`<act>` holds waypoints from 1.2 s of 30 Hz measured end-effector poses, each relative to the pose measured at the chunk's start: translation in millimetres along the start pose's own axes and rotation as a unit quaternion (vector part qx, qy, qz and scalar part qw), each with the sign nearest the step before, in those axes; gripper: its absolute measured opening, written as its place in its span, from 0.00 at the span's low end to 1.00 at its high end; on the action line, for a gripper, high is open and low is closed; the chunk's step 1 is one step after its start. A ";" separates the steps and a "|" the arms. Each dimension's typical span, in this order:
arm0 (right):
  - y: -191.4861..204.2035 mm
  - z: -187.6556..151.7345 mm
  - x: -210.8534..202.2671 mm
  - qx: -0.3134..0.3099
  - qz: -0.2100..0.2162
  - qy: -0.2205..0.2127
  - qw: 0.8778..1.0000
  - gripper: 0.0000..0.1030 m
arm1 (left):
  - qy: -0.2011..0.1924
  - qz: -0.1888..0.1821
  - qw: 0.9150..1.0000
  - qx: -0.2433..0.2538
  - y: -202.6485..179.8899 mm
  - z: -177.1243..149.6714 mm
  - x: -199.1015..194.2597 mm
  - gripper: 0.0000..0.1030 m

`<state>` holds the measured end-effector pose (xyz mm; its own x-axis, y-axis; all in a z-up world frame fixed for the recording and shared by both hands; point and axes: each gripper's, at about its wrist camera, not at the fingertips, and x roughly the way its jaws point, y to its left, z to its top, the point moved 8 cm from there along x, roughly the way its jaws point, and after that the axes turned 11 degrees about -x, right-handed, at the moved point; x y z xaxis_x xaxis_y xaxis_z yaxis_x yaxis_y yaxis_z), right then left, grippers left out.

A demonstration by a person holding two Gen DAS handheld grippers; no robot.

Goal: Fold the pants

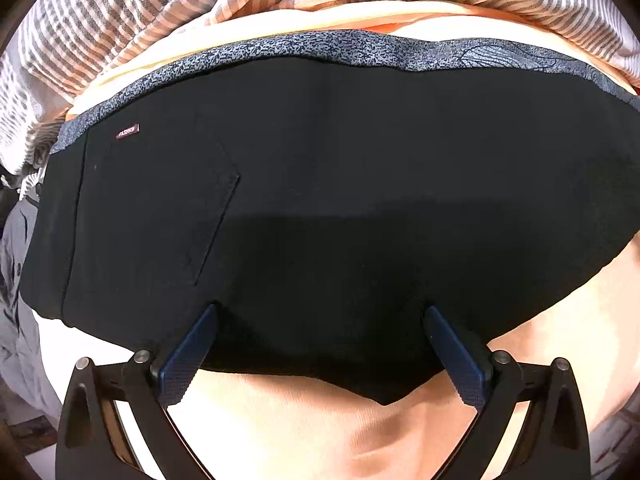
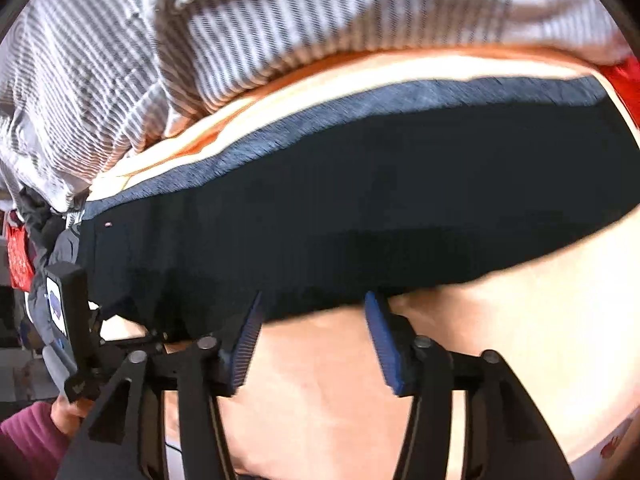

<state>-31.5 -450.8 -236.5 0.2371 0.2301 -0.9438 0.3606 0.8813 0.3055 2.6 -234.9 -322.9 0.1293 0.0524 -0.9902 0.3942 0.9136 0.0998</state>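
Pants (image 1: 320,184) lie folded mid-frame; left gripper (image 1: 320,312) and right gripper (image 2: 312,300) both gape, holding nothing; likely nearly done.

The left wrist view is sharp and bright, with a dark shadow on the black pants (image 1: 320,200) just past the fingertips. The right wrist view is smeared. Both bend round, with dark corners.
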 end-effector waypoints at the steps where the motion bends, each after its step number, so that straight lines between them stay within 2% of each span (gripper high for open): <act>1: -3.6 -6.1 -1.1 0.005 0.000 0.003 1.000 0.61 | -0.001 0.002 1.000 0.000 -2.6 -0.4 0.5 0.99; 6: -17.9 -33.4 -1.1 0.037 0.011 0.018 0.999 0.66 | 0.002 0.013 1.000 -0.004 -13.5 -1.2 -1.7 0.99; 9: -24.2 -41.0 -2.1 0.047 0.019 0.022 0.998 0.66 | 0.007 0.026 1.000 -0.016 -18.5 15.3 -6.6 0.99; 13: -38.5 -40.8 -10.0 0.055 0.019 0.017 0.998 0.66 | -0.005 0.011 0.999 -0.031 -35.4 20.7 -29.0 0.99; 17: -57.9 -37.6 -19.3 0.073 0.014 0.011 0.997 0.67 | -0.017 -0.009 0.999 -0.026 -73.6 28.0 -49.5 0.99; 24: -82.3 -37.7 -29.6 0.107 0.021 0.006 0.994 0.76 | -0.008 -0.040 0.999 -0.005 -148.5 41.6 -60.2 0.99; 28: -90.4 -40.5 -32.6 0.111 0.022 0.011 0.994 0.76 | -0.001 -0.055 0.998 0.002 -184.6 47.1 -64.0 0.99; 32: -105.3 -42.8 -38.2 0.126 0.023 0.009 0.992 0.77 | 0.003 -0.052 0.999 0.017 -211.8 55.1 -66.5 0.99; 36: -126.2 -41.1 -47.0 0.142 0.009 0.002 0.990 0.77 | 0.009 -0.051 0.999 0.008 -229.2 63.1 -68.4 0.99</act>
<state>-125.2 -555.8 -235.9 0.2432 0.2472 -0.9379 0.5949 0.7258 0.3456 -39.2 -473.3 -271.8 0.0721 -0.0340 -0.9968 0.4187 0.9081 -0.0007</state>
